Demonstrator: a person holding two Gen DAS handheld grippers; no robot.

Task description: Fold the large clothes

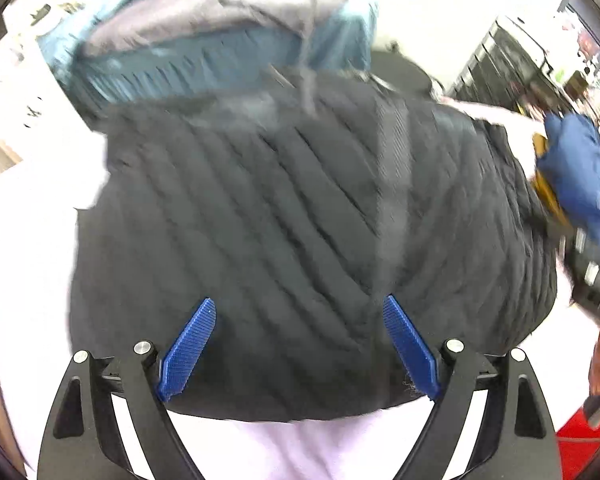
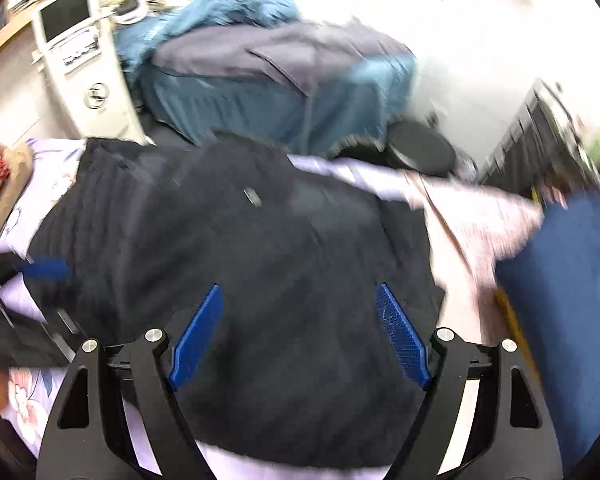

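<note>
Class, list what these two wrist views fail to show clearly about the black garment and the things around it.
- Black jacket: near hem hidden behind the left gripper; motion blur smears the quilting.
- Right wrist view: jacket fabric detail blurred, so fold state unclear.
- Blue-grey clothes pile: blurred; separate garments cannot be counted.
- Navy item: cut off by the right edge.

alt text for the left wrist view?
Blurred fisheye view: a black quilted jacket lies spread on a pale sheet, filling the frame beneath the open left gripper. A teal and grey garment pile sits behind it.
</note>
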